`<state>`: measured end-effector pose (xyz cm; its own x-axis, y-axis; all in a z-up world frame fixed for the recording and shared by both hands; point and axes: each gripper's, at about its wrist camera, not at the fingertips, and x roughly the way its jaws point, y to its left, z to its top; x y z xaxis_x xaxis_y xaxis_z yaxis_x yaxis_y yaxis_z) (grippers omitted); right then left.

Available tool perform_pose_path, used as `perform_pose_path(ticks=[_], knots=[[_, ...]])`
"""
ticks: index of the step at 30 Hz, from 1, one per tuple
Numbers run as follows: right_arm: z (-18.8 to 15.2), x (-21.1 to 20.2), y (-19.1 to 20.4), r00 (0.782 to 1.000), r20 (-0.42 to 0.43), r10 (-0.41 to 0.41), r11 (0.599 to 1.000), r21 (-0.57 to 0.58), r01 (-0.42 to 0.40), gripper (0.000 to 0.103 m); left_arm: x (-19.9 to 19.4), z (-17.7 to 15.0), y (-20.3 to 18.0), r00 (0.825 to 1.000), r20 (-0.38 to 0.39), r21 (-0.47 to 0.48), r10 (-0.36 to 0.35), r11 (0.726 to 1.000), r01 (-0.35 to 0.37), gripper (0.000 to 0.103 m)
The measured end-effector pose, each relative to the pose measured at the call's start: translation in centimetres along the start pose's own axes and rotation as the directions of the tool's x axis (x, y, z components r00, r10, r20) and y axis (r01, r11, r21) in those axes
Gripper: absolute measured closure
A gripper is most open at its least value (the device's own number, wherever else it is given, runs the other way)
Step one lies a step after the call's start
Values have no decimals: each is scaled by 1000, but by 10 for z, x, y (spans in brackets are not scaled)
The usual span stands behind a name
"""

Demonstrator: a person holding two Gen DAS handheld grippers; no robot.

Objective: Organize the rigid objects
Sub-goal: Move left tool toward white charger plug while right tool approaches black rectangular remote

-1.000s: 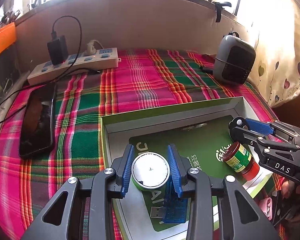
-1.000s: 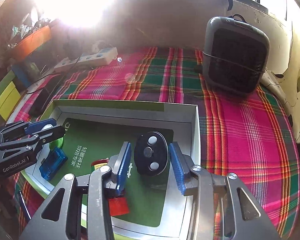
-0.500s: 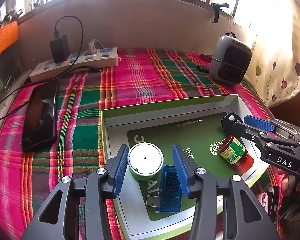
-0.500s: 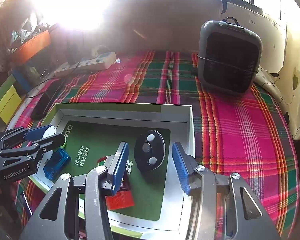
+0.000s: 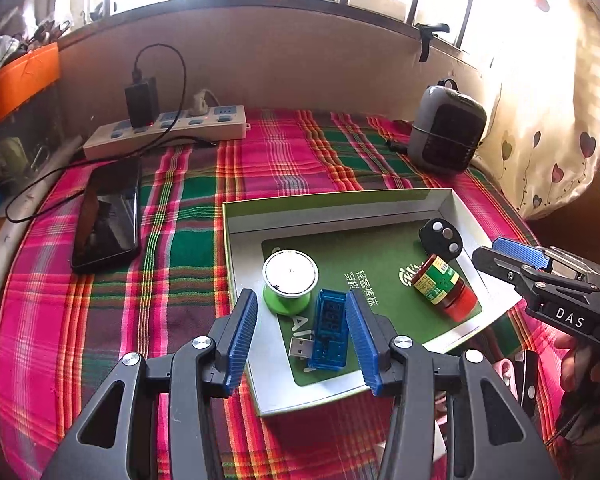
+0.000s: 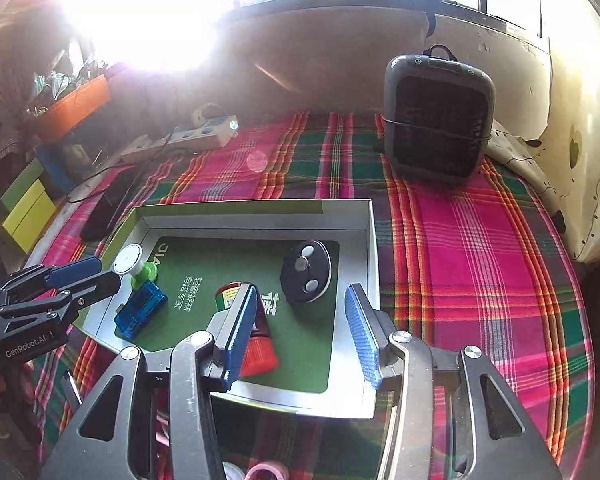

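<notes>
I have just let go with both tools. A second ago my left tool (image 5: 302, 330) was clamped on the green spool (image 5: 290, 286) with the white top; its jaws have just been opening, and now they stand apart with nothing pressed between them, pulled back toward the near edge of the box (image 5: 340, 206). The spool stands free on the green card at the left of the box, and the blue USB tester (image 5: 330, 330) lies just to its right, in line with my open jaws. My right tool (image 6: 300, 330) has likewise drawn back from the black key fob (image 6: 307, 276), its jaws a little wider, holding nothing; the fob lies at the far right of the box. The red-capped jar (image 5: 442, 286) lies on its side between fob and tester, partly behind my right tool's left pad. So four rigid pieces now sit in the box on the plaid-covered bench (image 5: 148, 280), and I judge this placing step done.
</notes>
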<state>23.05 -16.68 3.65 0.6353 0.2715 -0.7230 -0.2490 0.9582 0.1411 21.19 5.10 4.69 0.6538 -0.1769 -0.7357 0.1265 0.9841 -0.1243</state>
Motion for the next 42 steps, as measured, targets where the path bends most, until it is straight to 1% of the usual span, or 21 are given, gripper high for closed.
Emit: perform_pose_path(ticks=[7,12,14,20,23,30,37,38,39,40,42], knots=[[-16,-13,-2,1000,3,-5,1000,27,5,56,-14,-13,-6,1000,10,5,-16,1000,16,58],[-28,-23,-4,1000,4,-16,999,43,16,56,-22,-26,-6,999,13,-5,-47,999,47,58],[-34,-30,-6,1000,11,-26,998,50,25,56,-25,-31,-5,999,10,-6,-49,999,49,58],[-53,-43,-12,999,-2,-50,996,79,50,56,-38,-45,1,997,22,-20,-68,997,69,58],[-61,-50,-14,999,-6,-53,994,91,54,56,-45,-51,6,995,31,-32,-91,995,92,58],[-80,-59,-18,997,-25,-75,990,119,78,56,-59,-65,21,995,44,-60,-84,994,87,58],[-94,-61,-15,996,-51,-75,986,146,82,55,-62,-70,16,992,45,-42,-115,992,117,58],[-95,-61,-14,996,-52,-71,986,147,78,54,-62,-71,14,991,44,-38,-123,991,125,58],[-97,-61,-12,996,-53,-70,986,147,77,51,-61,-72,12,991,41,-35,-128,991,129,58],[-98,-61,-11,996,-56,-72,986,147,79,45,-61,-72,10,990,38,-32,-133,990,134,58],[-100,-59,-8,995,-64,-72,986,148,81,42,-59,-74,7,989,33,-26,-146,989,147,58]])
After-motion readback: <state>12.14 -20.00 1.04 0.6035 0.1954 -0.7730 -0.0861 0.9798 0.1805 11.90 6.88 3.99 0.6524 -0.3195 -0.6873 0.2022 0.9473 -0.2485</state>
